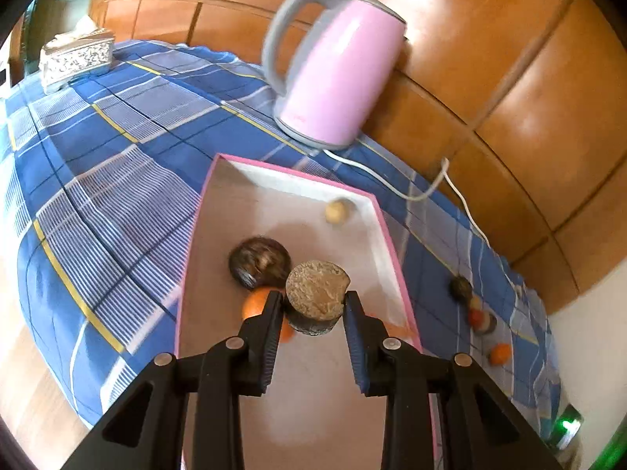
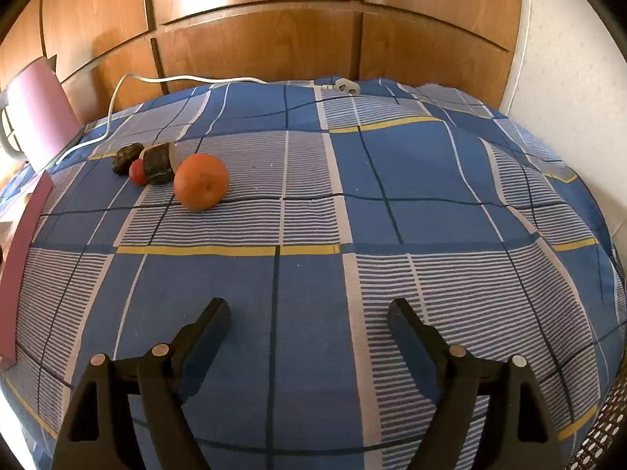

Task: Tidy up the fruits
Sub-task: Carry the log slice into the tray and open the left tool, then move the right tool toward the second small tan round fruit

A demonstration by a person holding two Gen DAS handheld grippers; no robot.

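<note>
Wood-panelled wall behind a surface draped in blue plaid cloth [image 2: 313, 282]; pink kettle [image 1: 333, 78] at the rear. Left gripper [image 1: 313, 313]: fingers pinching a rough brown, cut-faced fruit chunk [image 1: 317, 293], held over the pink-rimmed box [image 1: 376, 211], which already holds a dark fruit [image 1: 258, 260]. Right gripper [image 2: 309, 313]: fingers spread, empty; smooth round orange [image 2: 200, 181] lies ahead and left, so the right hand is nearer.

Wooden panelled wall [image 2: 254, 39], blue checked cloth [image 2: 392, 196]

An orange [image 2: 201, 181] is seen on a blue checked cloth [image 2: 392, 215] — the right gripper [image 2: 309, 315] is held open, empty, above it.
</note>
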